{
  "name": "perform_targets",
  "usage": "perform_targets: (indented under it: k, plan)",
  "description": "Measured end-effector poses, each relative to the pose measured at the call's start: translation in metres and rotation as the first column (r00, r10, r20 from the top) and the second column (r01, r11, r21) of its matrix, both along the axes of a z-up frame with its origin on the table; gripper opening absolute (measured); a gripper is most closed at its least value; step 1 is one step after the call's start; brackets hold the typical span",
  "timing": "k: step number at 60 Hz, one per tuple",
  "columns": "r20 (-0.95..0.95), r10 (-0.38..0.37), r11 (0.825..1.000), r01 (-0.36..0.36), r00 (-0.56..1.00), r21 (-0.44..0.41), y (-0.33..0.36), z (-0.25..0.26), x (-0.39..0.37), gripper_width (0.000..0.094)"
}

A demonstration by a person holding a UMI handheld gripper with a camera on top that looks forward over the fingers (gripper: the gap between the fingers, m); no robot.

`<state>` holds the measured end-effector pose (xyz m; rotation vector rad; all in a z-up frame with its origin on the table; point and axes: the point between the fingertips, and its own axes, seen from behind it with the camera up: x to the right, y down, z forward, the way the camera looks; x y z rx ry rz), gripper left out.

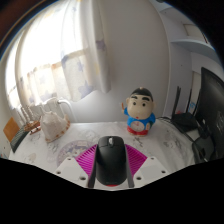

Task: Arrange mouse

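Now: gripper [110, 172] fingers pinching black mouse [110, 160] between magenta pads [82, 160] | white desk [60, 150] | cartoon figurine [140, 110] just beyond mouse

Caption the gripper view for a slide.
Tongs hold a black mouse over a white desk, cartoon figurine just beyond.

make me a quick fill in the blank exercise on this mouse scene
1. The black mouse sits between the gripper's two ____ pads.
2. Beyond the mouse stands a cartoon ____ with black hair.
3. The figurine wears a ____ top.
4. The mouse rests on a ____ tabletop.

Missing words: pink; figurine; blue; white
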<state>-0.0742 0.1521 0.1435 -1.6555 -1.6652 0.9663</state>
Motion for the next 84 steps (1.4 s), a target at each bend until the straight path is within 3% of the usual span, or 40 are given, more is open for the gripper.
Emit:
perform_targets:
  k: [11,20,24,27,32,34,43,52,62,74,84]
  plan:
    - [0.058,0.061,0.998,-0.06,0.996,-0.015,-0.125,-0.064,-0.035,0.0446]
    - [0.153,0.036,0.999,-0.04,0.988,0.026,-0.161,-0.139,-0.04,0.0447]
    - [0.194,0.037,0.999,-0.042,0.98,0.021,-0.169,-0.158,-0.036,0.0504]
    - [0.185,0.029,0.998,-0.039,0.982,0.046,-0.169,-0.155,-0.036,0.055]
    - [0.193,0.012,0.997,-0.026,0.981,0.068,-0.168,-0.138,-0.027,0.087]
    - [0.198,0.014,0.997,-0.028,0.98,0.071,-0.169,-0.127,-0.021,0.0834]
    - [0.22,-0.036,0.997,0.022,0.975,0.068,-0.161,-0.05,0.04,0.085]
    - [0.293,-0.068,0.992,0.033,0.954,0.123,-0.145,0.002,0.14,0.0858]
    - [0.324,-0.094,0.989,0.051,0.941,0.139,-0.137,0.025,0.207,0.0855]
    - [0.272,-0.089,0.987,0.048,0.958,0.153,-0.122,0.041,0.204,0.0857]
    - [0.274,-0.04,0.99,0.001,0.961,0.143,-0.12,0.04,0.209,0.0855]
